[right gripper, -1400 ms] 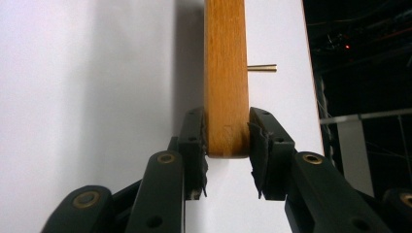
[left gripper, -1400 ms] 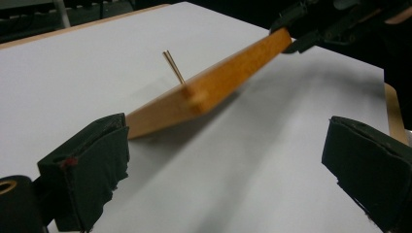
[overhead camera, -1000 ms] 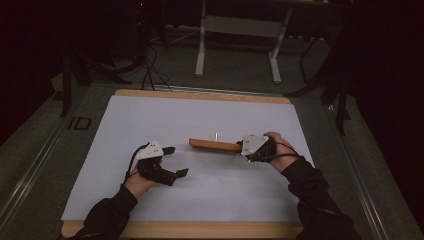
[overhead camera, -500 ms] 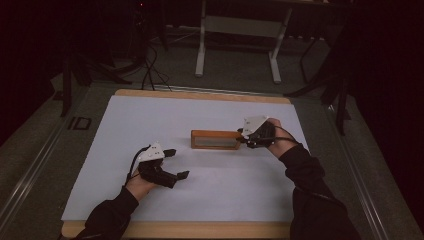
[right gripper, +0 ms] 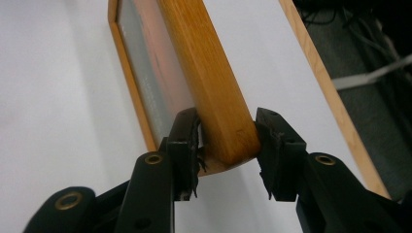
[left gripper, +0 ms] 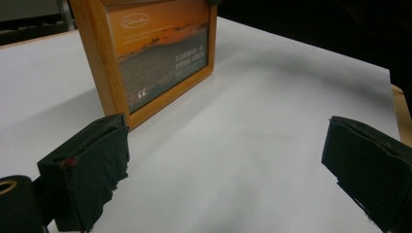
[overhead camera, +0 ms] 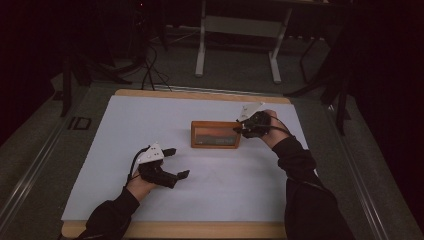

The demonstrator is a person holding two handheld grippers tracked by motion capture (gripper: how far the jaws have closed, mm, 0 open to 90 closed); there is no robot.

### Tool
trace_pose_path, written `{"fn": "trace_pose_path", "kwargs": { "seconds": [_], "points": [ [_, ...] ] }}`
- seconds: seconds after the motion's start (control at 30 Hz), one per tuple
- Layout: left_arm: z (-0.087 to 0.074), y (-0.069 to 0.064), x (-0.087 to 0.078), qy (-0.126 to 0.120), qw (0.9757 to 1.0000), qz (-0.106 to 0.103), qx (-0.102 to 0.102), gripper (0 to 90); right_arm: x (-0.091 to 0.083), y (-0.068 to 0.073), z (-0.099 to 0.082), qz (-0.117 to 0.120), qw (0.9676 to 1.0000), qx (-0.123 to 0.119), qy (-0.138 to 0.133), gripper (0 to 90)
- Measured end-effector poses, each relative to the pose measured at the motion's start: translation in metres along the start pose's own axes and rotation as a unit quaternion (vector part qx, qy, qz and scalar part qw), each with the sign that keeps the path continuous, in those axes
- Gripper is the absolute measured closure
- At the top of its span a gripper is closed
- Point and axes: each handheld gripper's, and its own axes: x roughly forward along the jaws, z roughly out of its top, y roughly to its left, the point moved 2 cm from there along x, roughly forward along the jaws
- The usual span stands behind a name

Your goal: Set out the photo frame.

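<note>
A wooden picture frame stands upright near the middle of the white sheet that covers the bench, its long edge down and its face toward the person. It holds a print of an orange sunset sky over dark ground, shown in the left tool's view. A small oval logo sits at the print's top left, a few lines of pale text lie on the dark part, and a quotation mark shows near the lower edge; none of it can be read.

The right tool is at the frame's right end, its jaws either side of the wooden corner. The jaws have just been opening, a slim gap shows beside at least one pad, so the grip is slack and not clamped.

The left tool rests on the sheet well apart from the frame, nearer the person, jaws spread wide around nothing.
</note>
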Motion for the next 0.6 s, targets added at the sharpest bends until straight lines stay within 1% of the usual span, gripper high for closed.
{"fn": "trace_pose_path", "kwargs": {
  "seconds": [0.03, 0.1, 0.23, 0.37, 0.53, 0.6],
  "points": [
    [0.0, 0.0, -0.001, -0.005, 1.0, 0.001, 0.001, 3.6, 0.001, -0.002, -0.001, -0.001, 1.0, 0.001, -0.002, 61.4],
    [-0.001, 0.001, 0.0, -0.004, 1.0, 0.002, 0.001, 3.6, 0.003, -0.005, -0.002, 0.001, 1.0, 0.005, -0.007, 60.6],
    [-0.002, 0.001, 0.001, -0.004, 1.0, 0.0, 0.002, 3.5, 0.007, -0.01, -0.003, 0.004, 0.9999, 0.004, -0.012, 59.1],
    [-0.002, 0.0, 0.002, -0.003, 1.0, 0.0, 0.004, 3.5, 0.011, -0.015, -0.002, 0.0, 0.9999, -0.002, -0.011, 58.0],
    [-0.003, 0.0, 0.003, 0.002, 1.0, -0.003, 0.004, 3.6, 0.014, -0.021, -0.002, 0.008, 0.9999, -0.004, -0.01, 57.6],
    [-0.003, 0.0, 0.003, 0.002, 1.0, -0.004, 0.003, 3.5, 0.015, -0.023, -0.001, 0.009, 0.9999, -0.01, -0.007, 57.5]
  ]
}}
